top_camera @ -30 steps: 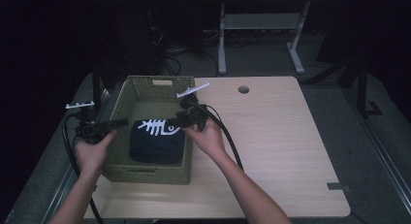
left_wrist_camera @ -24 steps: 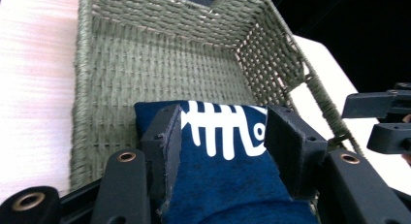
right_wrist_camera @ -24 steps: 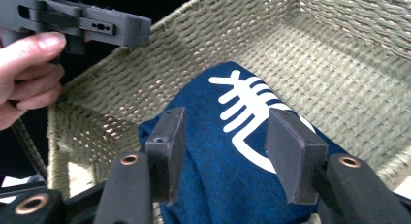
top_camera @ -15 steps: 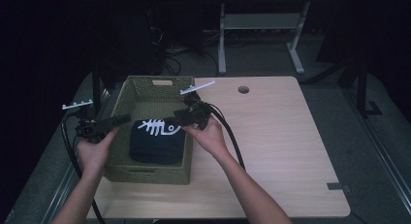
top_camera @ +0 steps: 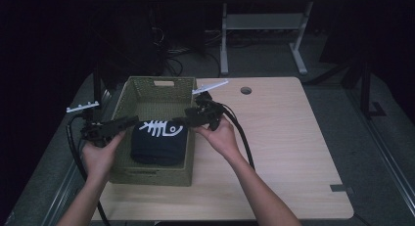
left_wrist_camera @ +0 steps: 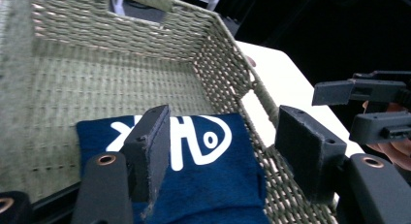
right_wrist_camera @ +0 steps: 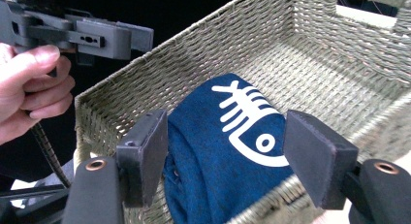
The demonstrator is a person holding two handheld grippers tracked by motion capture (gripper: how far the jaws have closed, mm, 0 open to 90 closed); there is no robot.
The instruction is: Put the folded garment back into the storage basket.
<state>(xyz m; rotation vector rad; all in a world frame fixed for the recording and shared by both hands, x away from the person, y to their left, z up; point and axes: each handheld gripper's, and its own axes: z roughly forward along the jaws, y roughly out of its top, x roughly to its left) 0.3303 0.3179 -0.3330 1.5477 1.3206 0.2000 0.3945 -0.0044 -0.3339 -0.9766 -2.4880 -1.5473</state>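
Release is the step judged in hand. At nine o'clock of the folded navy cloth, the left gripper has just been opening; its jaws stand spread, pinching nothing. The cloth lies in the near half of the green woven basket. At three o'clock, the right gripper has likewise been opening, empty. Both should be lifted clear of the rim before being drawn apart, so the fold is not snagged.
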